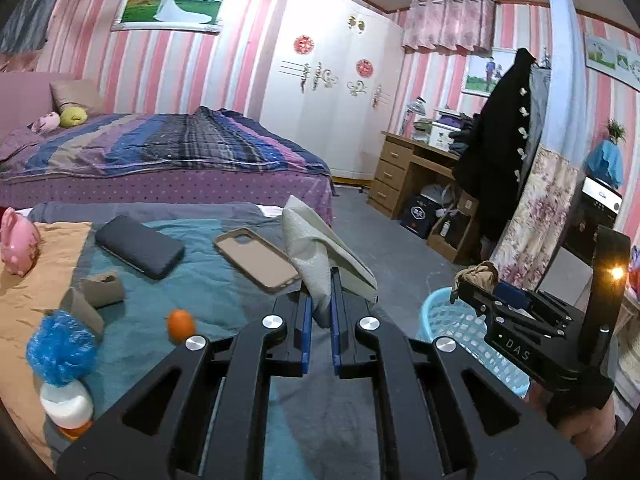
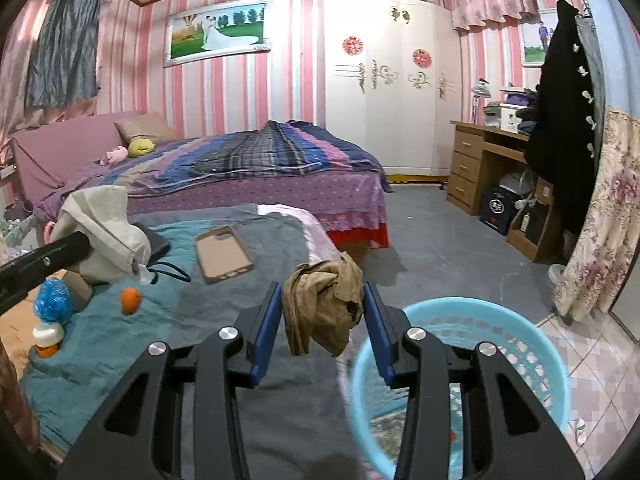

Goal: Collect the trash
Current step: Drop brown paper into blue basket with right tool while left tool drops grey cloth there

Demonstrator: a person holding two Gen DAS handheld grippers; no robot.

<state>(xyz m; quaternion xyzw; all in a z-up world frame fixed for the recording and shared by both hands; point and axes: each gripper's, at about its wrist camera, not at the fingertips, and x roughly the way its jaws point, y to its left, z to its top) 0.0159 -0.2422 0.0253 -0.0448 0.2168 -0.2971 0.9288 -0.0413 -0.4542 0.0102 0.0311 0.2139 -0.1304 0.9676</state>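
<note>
My left gripper (image 1: 320,284) is shut on a crumpled white tissue (image 1: 312,256) and holds it above the teal blanket (image 1: 208,280); the tissue also shows in the right wrist view (image 2: 104,232). My right gripper (image 2: 322,300) is shut on a crumpled brown paper (image 2: 324,304), held over the bed's edge just left of the light blue basket (image 2: 516,344). In the left wrist view the right gripper (image 1: 472,284) with the brown paper (image 1: 478,274) hangs above the basket (image 1: 452,320).
On the blanket lie a black phone (image 1: 140,246), a tan phone case (image 1: 256,258), an orange fruit (image 1: 181,322), a cardboard scrap (image 1: 102,286), a blue-topped bottle (image 1: 64,376) and a pink toy (image 1: 18,246). A large bed (image 2: 248,164), wardrobe (image 2: 384,92) and desk (image 2: 484,160) stand beyond.
</note>
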